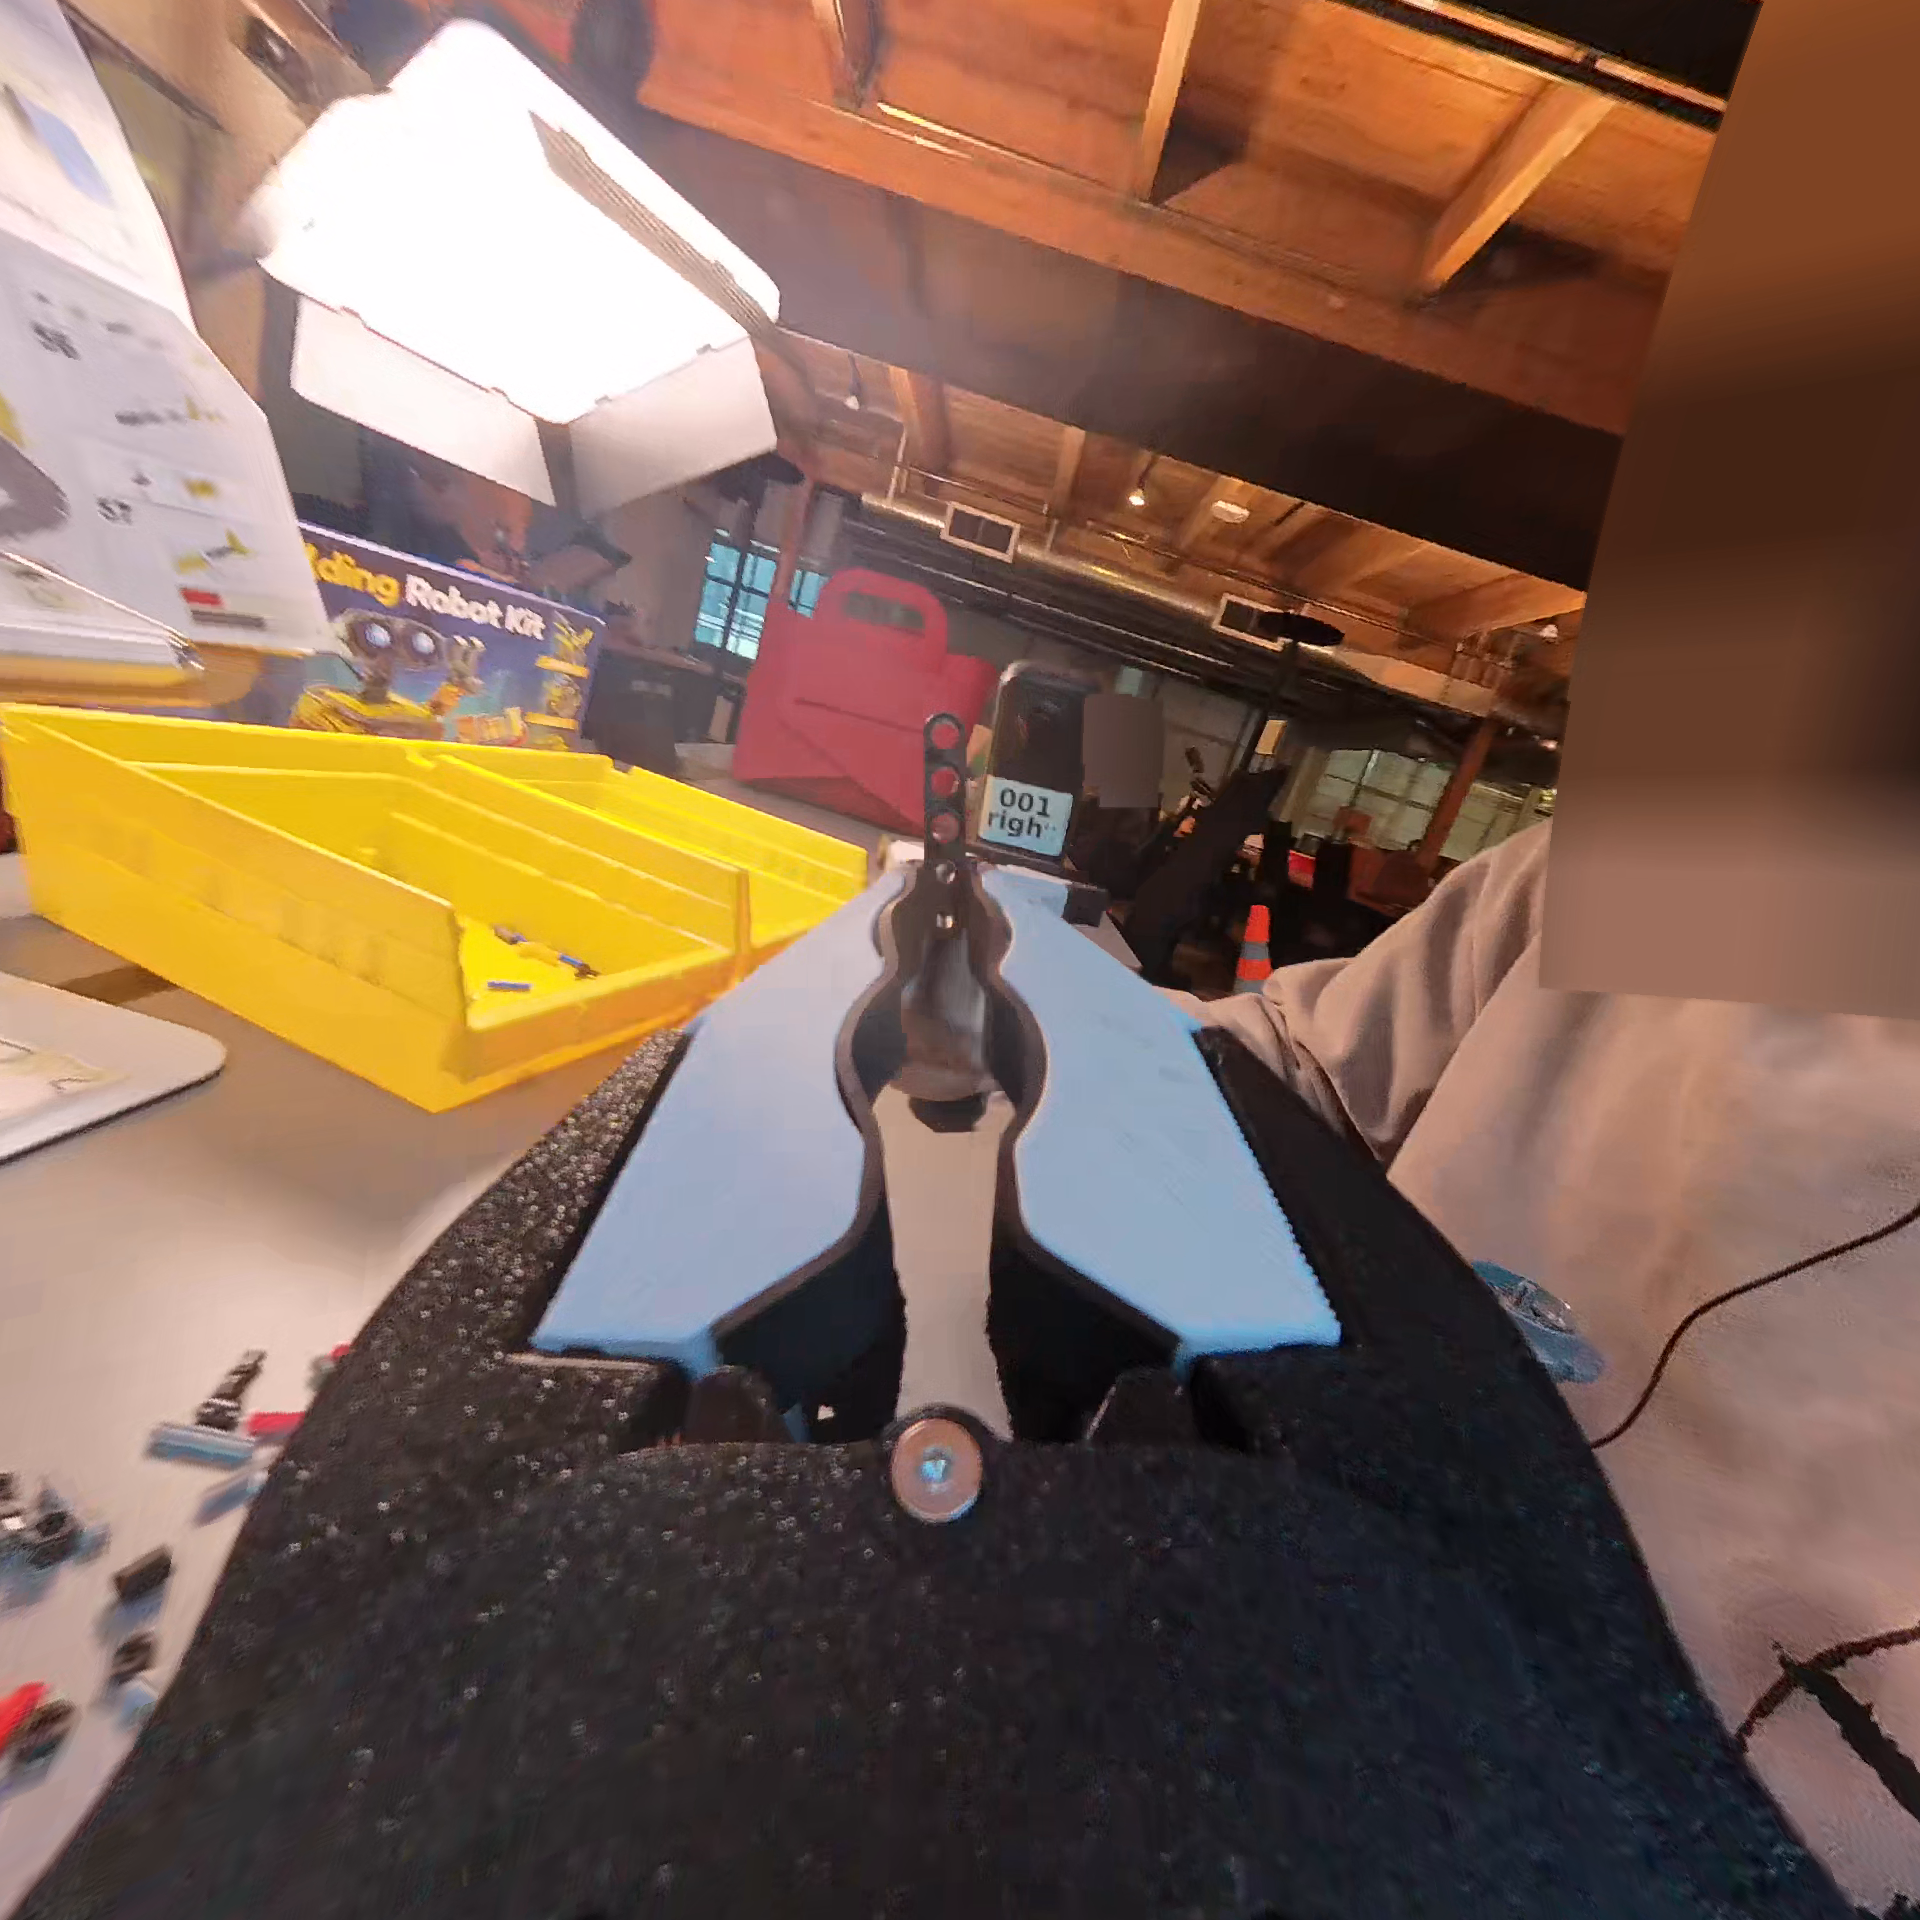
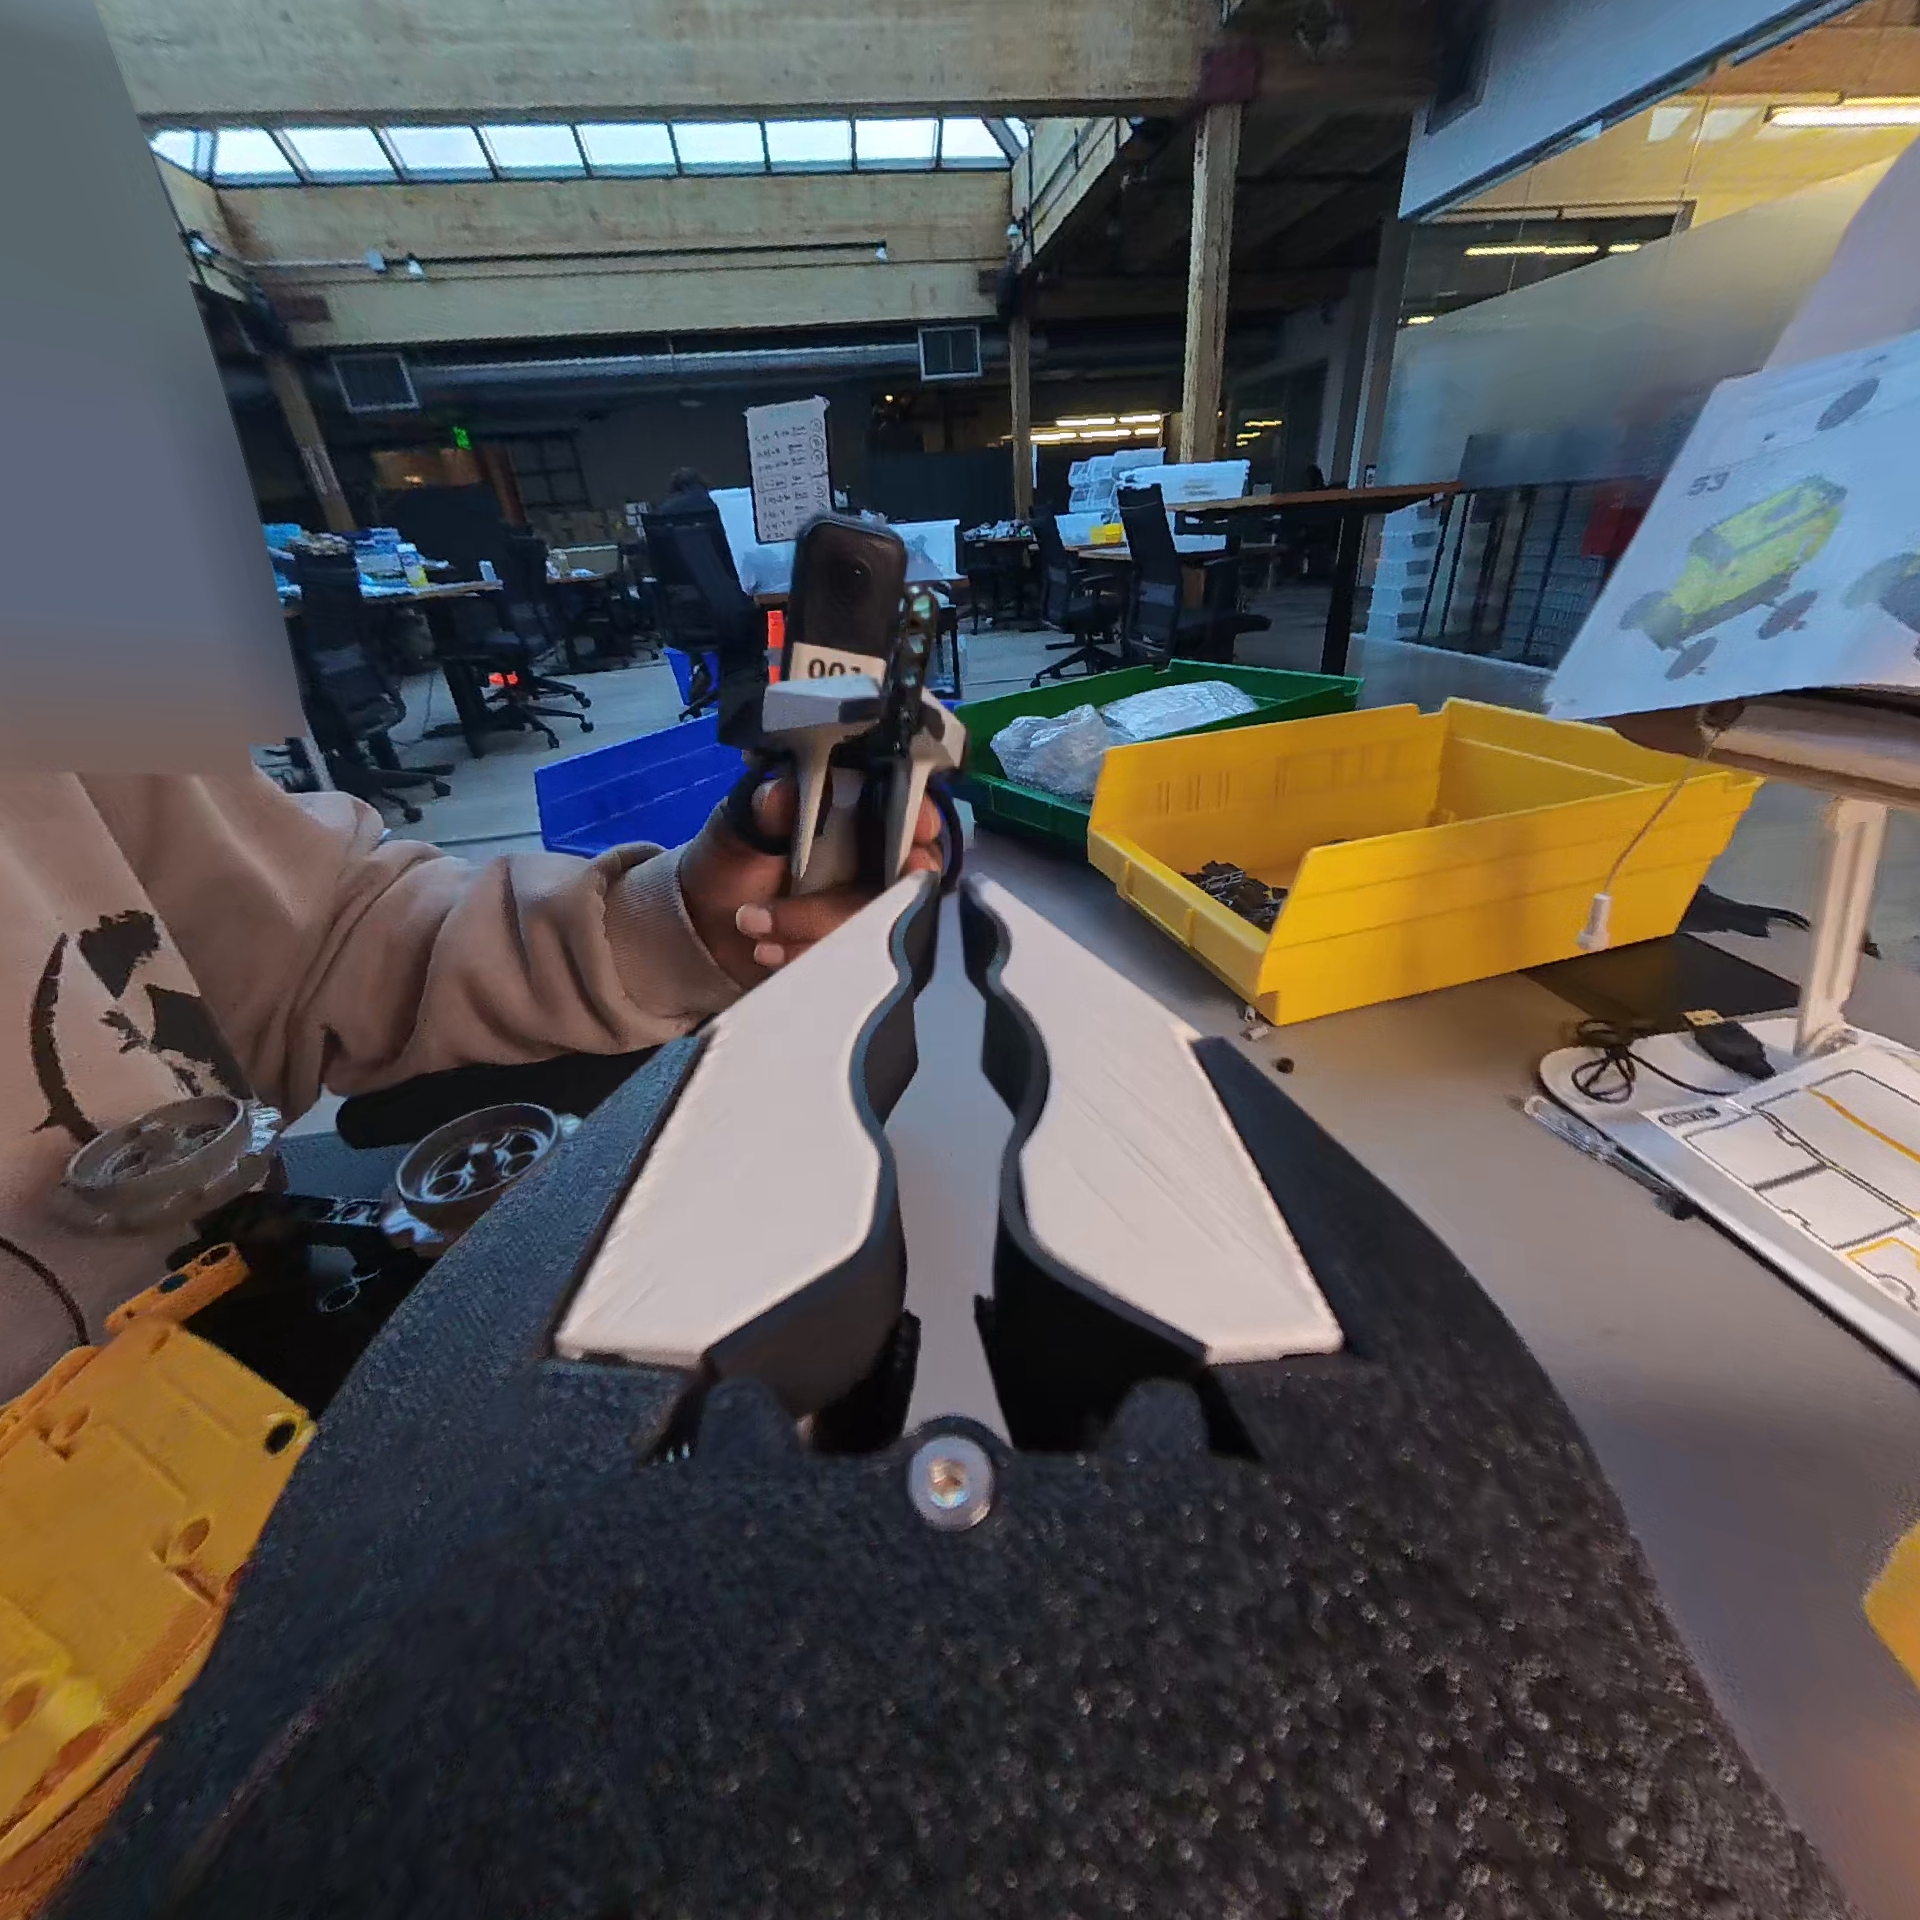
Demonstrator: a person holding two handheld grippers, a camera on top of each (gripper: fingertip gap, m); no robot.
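Grey table (image 2: 1455, 1195) — yellow bin (image 2: 1403, 883), green bin (image 2: 1164, 717), instruction sheet (image 2: 1787, 1164), loose small parts (image 1: 135, 1538).

Print shows on a white sticker (image 1: 1027, 817), a kit box (image 1: 457, 655), instruction pages (image 2: 1756, 551) and a far poster (image 2: 788, 468)

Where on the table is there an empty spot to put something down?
Bare grey table lies between the yellow bin and the instruction sheet. More lies in front of the yellow divided tray. It is crowded by the small loose pieces and around the yellow model.
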